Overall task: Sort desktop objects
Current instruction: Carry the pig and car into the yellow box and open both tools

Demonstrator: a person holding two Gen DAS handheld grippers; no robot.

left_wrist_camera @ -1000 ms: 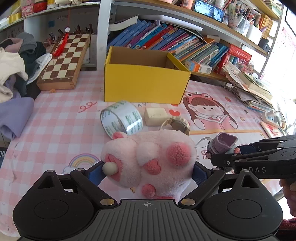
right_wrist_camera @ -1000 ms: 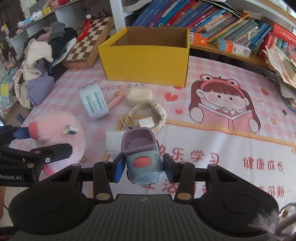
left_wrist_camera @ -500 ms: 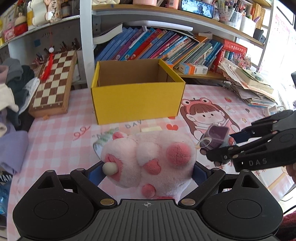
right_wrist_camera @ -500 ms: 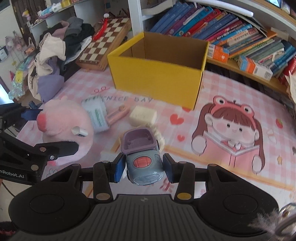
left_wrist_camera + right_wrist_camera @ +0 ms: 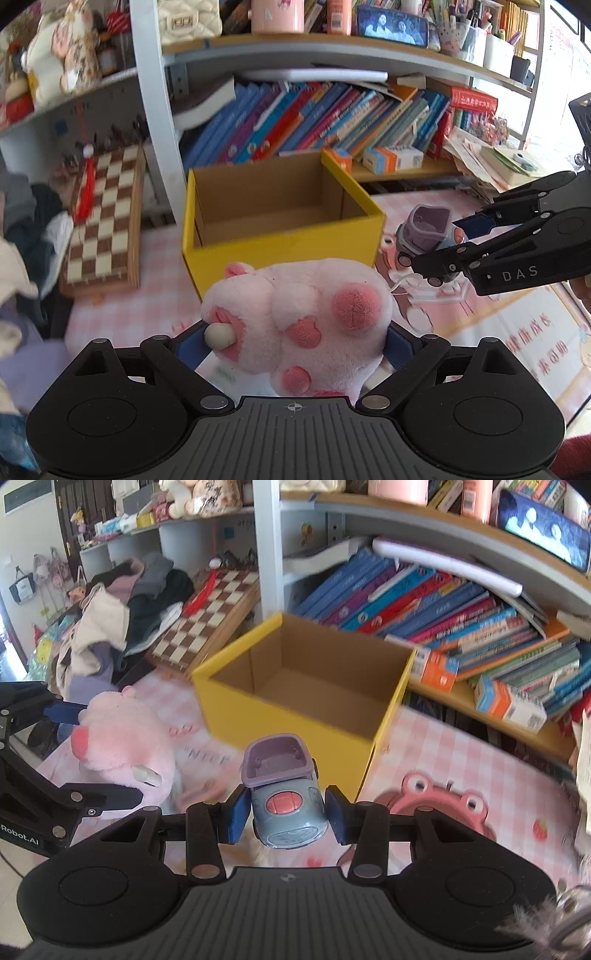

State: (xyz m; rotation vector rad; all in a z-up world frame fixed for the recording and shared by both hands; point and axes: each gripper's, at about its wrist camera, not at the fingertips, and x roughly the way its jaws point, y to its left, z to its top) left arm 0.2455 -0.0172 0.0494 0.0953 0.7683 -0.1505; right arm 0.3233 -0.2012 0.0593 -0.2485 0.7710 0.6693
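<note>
My left gripper (image 5: 295,339) is shut on a pink plush toy (image 5: 306,314) and holds it in the air just in front of the open yellow cardboard box (image 5: 280,243). My right gripper (image 5: 288,812) is shut on a small grey-and-purple toy car (image 5: 284,794), also lifted, near the box's front right corner (image 5: 369,746). The box looks empty inside in both views. The plush also shows in the right wrist view (image 5: 125,746), and the car in the left wrist view (image 5: 424,236).
A chessboard (image 5: 107,221) leans left of the box beside a pile of clothes (image 5: 122,616). Shelves of books (image 5: 332,114) stand right behind the box. The pink checked tablecloth (image 5: 461,760) covers the table.
Both grippers have risen and moved forward toward the yellow box, each still holding its toy. The tape roll, eraser and watch on the table have dropped out of view.
</note>
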